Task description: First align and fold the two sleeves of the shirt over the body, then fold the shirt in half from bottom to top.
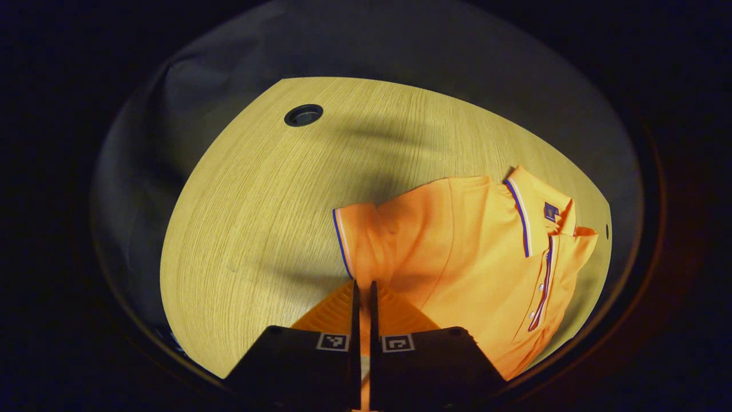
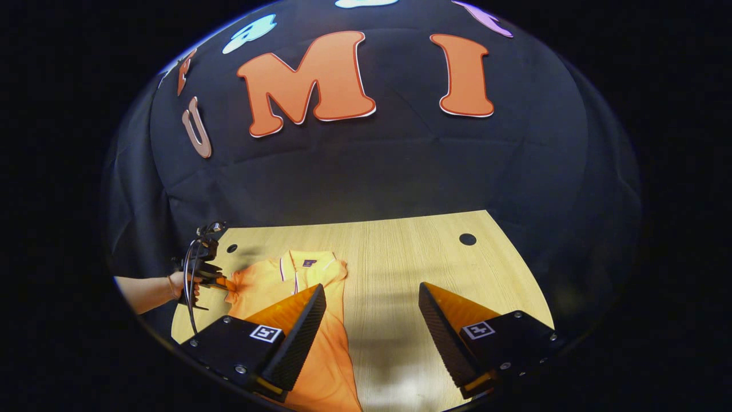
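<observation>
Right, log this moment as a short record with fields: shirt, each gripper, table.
shirt: orange polo shirt lying on the table, collar and button strip facing up
left gripper: left gripper with fingers closed on the fabric by the sleeve
right gripper: right gripper with fingers wide apart, holding nothing, above the shirt's edge and bare wood
table: light wooden table with round holes in it
fold state: bottom-to-top fold not yet done

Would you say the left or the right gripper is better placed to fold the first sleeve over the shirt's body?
Left, probably: the left gripper is shut on the sleeve of the shirt, while the right gripper hangs open.
</observation>
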Motion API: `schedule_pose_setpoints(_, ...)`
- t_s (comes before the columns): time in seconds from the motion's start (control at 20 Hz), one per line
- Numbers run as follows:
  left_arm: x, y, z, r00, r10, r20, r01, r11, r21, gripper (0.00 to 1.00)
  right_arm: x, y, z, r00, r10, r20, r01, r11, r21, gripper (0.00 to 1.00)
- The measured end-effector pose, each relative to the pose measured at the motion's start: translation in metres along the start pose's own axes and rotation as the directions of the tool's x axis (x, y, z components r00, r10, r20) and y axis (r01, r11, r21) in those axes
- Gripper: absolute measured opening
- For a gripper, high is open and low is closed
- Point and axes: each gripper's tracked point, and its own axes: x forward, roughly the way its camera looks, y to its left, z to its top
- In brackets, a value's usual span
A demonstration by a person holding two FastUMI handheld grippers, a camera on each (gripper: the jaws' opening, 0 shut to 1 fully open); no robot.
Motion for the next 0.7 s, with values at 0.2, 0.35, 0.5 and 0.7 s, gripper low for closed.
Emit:
schedule_pose_setpoints(0.2,-0.021,-0.006,0.010,0.998,-0.019,0.066,0.021,0.999,-0.033,0.01,-0.010,-0.016,0.003,1.000,-0.020,0.011,0.020,0.999,0.028,0.99)
schedule_pose_setpoints(0.35,-0.049,-0.011,0.023,0.993,-0.014,0.119,0.006,0.998,0.062,0.01,-0.014,-0.022,0.008,0.999,-0.024,0.025,0.023,0.999,0.027,0.99)
schedule_pose_setpoints(0.5,-0.072,-0.030,0.031,0.986,-0.028,0.162,0.008,0.993,0.119,0.01,-0.017,-0.020,0.013,0.999,-0.007,0.035,0.006,1.000,0.025,0.99)
schedule_pose_setpoints(0.7,-0.096,-0.073,0.032,0.978,-0.064,0.199,0.024,0.980,0.198,0.01,-0.022,-0.024,0.015,0.999,0.008,0.044,-0.009,1.000,0.011,0.99)
